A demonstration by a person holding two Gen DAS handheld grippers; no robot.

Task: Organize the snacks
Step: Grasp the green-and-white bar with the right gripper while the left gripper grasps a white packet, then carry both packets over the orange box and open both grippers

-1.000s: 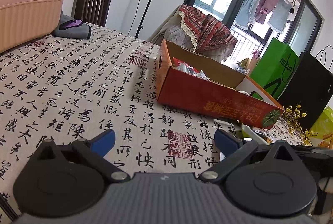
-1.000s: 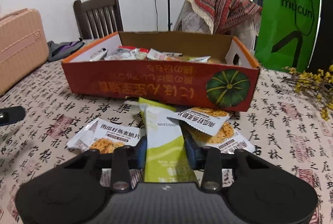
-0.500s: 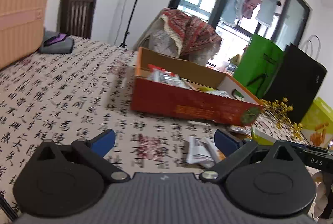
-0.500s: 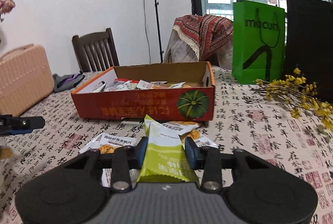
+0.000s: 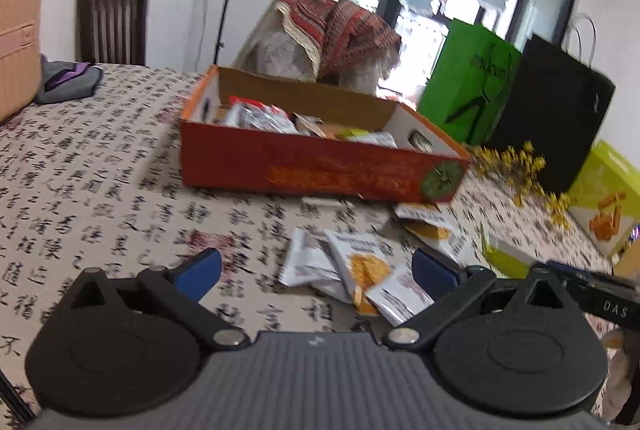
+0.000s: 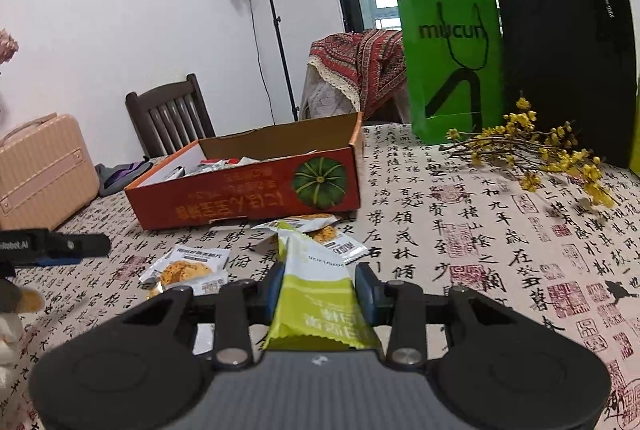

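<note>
since a second ago the right gripper (image 6: 318, 288) has lifted its long yellow-green and white snack packet (image 6: 316, 294) off the pile, and the orange cardboard box with the green pumpkin print (image 6: 256, 190) now sits further off to the left in its view. the left gripper (image 5: 316, 264) has swung toward the loose packets, which were barely in its view before.

the right gripper's blue pads are closed on the yellow-green packet, pinching it on both long sides, its far end sticking out forward above the tablecloth printed with black calligraphy (image 6: 460, 230). the left gripper is open, its blue fingers (image 5: 198, 268) spread wide with nothing between them, hovering over the cloth.

the orange box stands on the table with many wrapped snacks inside. just in front of it lie several white packets with orange biscuit pictures (image 5: 360, 266), overlapping one another. the left view is blurred, so their print is unreadable there.

further back stand a green paper bag (image 6: 452, 66) and a black paper bag (image 6: 568, 58), with a spray of yellow dried flowers (image 6: 532, 150) lying before them. a pink suitcase (image 6: 40, 166) and a dark wooden chair (image 6: 170, 116) are at the left.
</note>
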